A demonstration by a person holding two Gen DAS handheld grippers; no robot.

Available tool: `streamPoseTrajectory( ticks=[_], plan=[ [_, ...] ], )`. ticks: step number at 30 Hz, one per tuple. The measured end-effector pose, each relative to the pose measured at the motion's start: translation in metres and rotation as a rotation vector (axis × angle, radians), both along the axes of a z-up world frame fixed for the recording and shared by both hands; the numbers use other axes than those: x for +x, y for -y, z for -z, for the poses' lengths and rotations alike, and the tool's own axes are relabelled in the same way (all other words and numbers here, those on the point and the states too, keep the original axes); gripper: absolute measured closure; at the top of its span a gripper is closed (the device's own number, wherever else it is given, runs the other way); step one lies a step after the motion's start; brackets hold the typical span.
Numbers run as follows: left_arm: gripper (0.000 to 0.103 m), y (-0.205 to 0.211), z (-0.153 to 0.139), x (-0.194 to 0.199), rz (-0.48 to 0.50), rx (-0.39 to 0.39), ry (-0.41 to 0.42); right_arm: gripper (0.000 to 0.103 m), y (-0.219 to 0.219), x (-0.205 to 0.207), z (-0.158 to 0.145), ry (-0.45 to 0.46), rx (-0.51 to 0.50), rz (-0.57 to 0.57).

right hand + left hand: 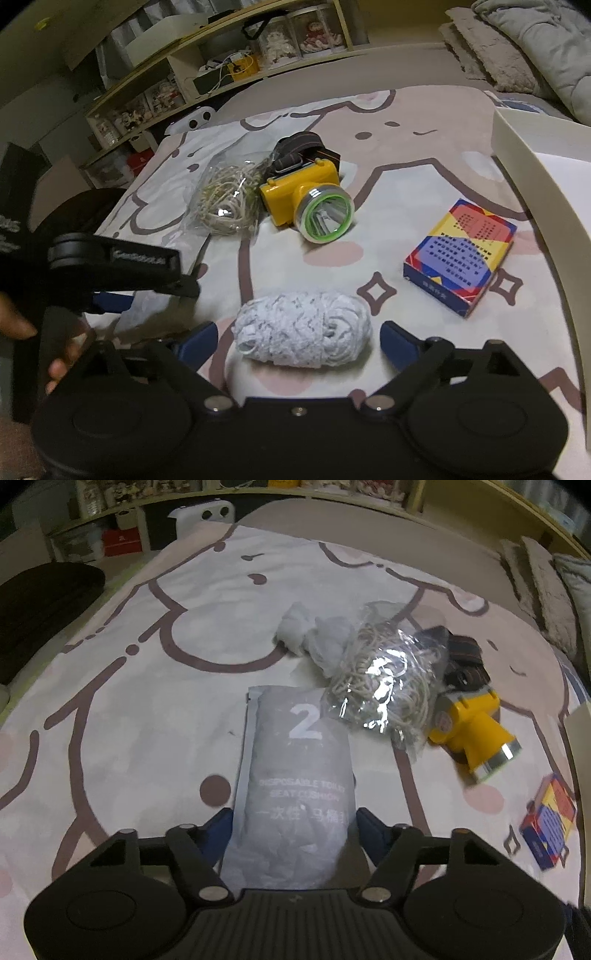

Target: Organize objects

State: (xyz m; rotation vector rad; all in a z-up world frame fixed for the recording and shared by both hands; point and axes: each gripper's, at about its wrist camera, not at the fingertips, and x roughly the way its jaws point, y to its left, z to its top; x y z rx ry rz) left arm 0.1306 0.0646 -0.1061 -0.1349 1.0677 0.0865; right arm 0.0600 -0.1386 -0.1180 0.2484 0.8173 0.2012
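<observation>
On the bed [147,709], covered by a cartoon-print sheet, the left gripper [293,823] has its blue fingers [218,829] on either side of a grey pouch [295,794] printed with a large "2"; the pouch fills the gap, but whether the fingers are pressing it or only flanking it cannot be told. Past the pouch's far right corner lies a clear bag of tangled cord [384,679], with a crumpled white wad [306,631] just beyond it. To the right of the bag sits a yellow headlamp [469,723], its dark strap [465,657] behind it. Nearer the bed's right edge lies a colourful box [550,823].

In the right wrist view, the right gripper [299,338] is spread wide around a white yarn ball [303,332], its fingers [399,343] apart from the yarn on both sides. A pale board [535,184] rises along the bed's right edge.
</observation>
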Motion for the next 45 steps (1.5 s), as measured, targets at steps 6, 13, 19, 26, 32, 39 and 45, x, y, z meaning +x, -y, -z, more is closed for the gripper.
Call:
streamPoseTrajectory(
  ticks=[6,13,19,26,32,39,45],
  plan=[
    [0.038,0.006,-0.005,-0.027,0.078,0.011,-0.078,0.028,0.007,0.002,0.006,-0.022,0.041,-0.009],
    [0.036,0.009,-0.010,-0.054,0.063,-0.009,-0.100,0.045,0.013,-0.005,-0.006,-0.045,0.054,-0.034],
    [0.027,0.016,-0.011,-0.048,0.058,0.001,-0.074,0.045,0.016,-0.025,-0.023,-0.092,0.018,-0.089],
    [0.032,0.012,-0.002,-0.036,0.041,-0.015,-0.077,0.044,0.007,-0.038,-0.021,-0.132,-0.044,-0.154],
    [0.045,0.005,-0.008,-0.040,0.016,-0.064,-0.073,0.047,0.006,-0.034,-0.019,-0.125,-0.036,-0.149],
    [0.046,-0.004,-0.040,-0.052,-0.027,-0.108,0.025,0.049,0.018,-0.032,-0.040,-0.045,-0.011,-0.108],
    [0.054,-0.006,-0.073,-0.059,-0.022,-0.106,0.131,0.049,0.038,-0.032,-0.069,0.052,0.010,-0.066]
  ],
)
